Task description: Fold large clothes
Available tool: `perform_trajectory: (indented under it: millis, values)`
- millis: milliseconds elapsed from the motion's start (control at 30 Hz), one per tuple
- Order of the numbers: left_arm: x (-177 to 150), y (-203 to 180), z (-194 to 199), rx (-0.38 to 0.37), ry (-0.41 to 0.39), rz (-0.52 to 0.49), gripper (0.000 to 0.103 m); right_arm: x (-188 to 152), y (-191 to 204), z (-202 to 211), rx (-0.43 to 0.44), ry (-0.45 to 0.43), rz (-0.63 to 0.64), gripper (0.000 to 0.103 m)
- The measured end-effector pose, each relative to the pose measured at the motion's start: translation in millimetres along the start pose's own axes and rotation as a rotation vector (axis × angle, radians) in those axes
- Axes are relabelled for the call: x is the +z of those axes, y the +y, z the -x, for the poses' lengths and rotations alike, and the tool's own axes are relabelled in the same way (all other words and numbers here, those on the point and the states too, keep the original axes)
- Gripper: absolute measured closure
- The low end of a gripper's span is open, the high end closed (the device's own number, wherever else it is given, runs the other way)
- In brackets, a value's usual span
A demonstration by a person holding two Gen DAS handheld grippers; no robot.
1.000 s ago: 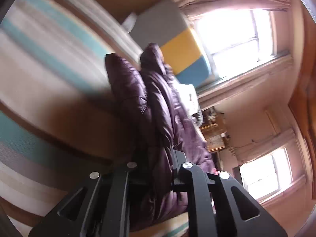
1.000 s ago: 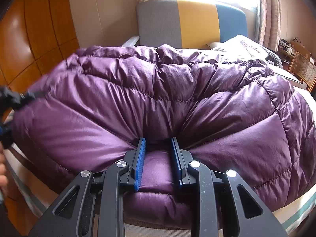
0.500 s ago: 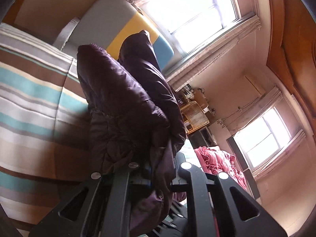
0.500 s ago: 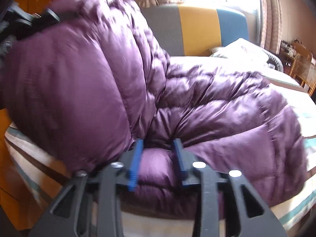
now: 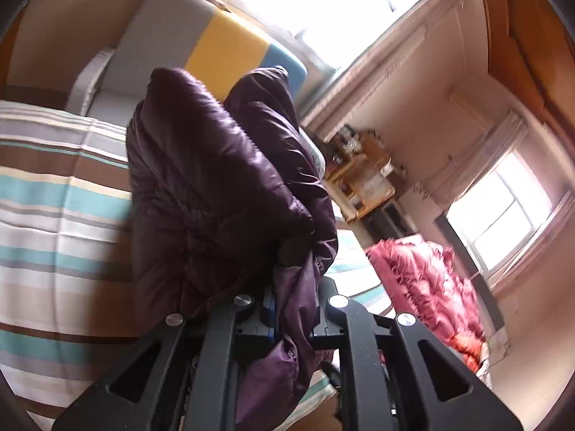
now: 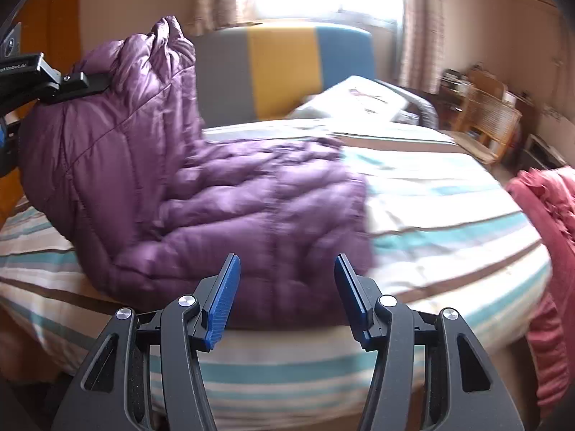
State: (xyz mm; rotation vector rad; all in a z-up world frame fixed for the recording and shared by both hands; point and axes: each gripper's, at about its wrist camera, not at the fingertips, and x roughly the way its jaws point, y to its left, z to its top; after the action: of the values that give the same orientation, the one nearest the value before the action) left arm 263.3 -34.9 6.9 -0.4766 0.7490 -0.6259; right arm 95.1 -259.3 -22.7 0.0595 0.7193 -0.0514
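A: Where's the purple down jacket [image 6: 251, 194] sitting?

B: On the striped bed [image 6: 449, 194], mostly toward its left half in the right wrist view. One end is being held up high at the left, the rest is lying flat across the bedspread, long axis running left to right.

A: Left gripper [image 5: 294, 309]?

B: Clamped tight on a bunch of the jacket's edge; fabric is spilling out both above and below the jaws. In the right wrist view it's showing at the far left [image 6: 68, 82], pinching the raised end.

A: Right gripper [image 6: 285, 296]?

B: Jaws standing apart, nothing between the pads. They've just been opening. The jacket's near hem is lying just ahead of them, apart from them.

A: So which hand is nearer?

B: The left is already on it. The right is free, facing the flat part head-on. I'm guessing the raised end is going over to the right, onto the flat half, so the fold line would be running front to back.

A: Change from a second back?

B: The right was pinching the near hem then, now it's let go and backed off. The left has lifted its end from low to well above the bed. More bedspread is showing on the right.
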Motion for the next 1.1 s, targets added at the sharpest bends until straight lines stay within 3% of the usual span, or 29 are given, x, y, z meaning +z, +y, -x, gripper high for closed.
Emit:
perform_trajectory:
  millis: [267,533,667,767,867,933,1000,1100]
  values:
    - [-20,-52,-85,0.144,0.131,-0.132,0.092,-11,-75,-3,-0.155,0.06,-0.133,0.048]
    - [-57,-60,-159,0.22,0.274,-0.201,0.091,-17,-103,-23,-0.188,0.097,-0.195,0.048]
    - [-70,-52,-176,0.236,0.301,-0.18,0.091,-18,-114,-21,-0.188,0.098,-0.211,0.048]
    - [-72,-61,-171,0.26,0.294,-0.217,0.089,-17,-124,-19,-0.183,0.102,-0.231,0.048]
    - [-66,-76,-161,0.219,0.288,-0.217,0.077,-14,-125,-14,-0.181,0.095,-0.233,0.048]
    - [-55,-78,-139,0.144,0.27,-0.205,0.049,-10,-124,-10,-0.169,0.085,-0.239,0.048]
    - [-49,-84,-117,0.096,0.231,-0.212,0.042,-6,-120,-6,-0.168,0.073,-0.231,0.048]
    - [-37,-86,-83,0.02,0.186,-0.198,0.041,1,-113,0,-0.161,0.051,-0.222,0.048]
